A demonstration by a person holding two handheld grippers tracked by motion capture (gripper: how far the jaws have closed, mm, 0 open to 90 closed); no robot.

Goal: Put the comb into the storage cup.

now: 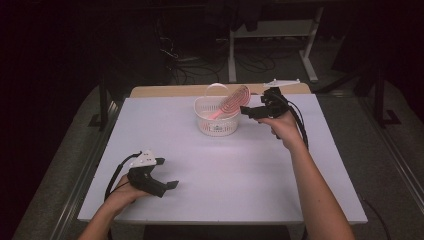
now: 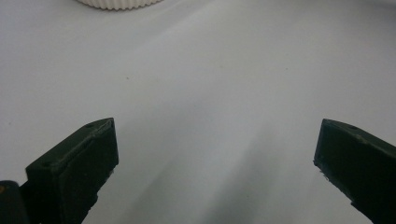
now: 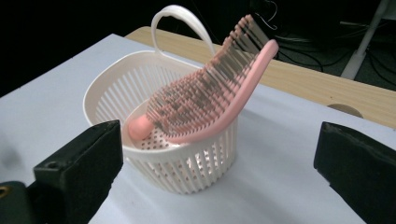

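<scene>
We see one pink hairbrush leaning in one white slatted basket, handle down and head propped over the rim because it is too long to lie flat. Our right gripper sits just beside the basket, jaws wide apart and empty. Our left gripper rests on the white table, well apart, jaws spread too, holding nothing.

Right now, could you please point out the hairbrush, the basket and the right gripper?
hairbrush (image 3: 205, 100): right gripper view, on the bristles.
basket (image 3: 187, 170): right gripper view, on the slatted front wall.
right gripper (image 1: 246, 111): high view, midway between the fingertips.
</scene>
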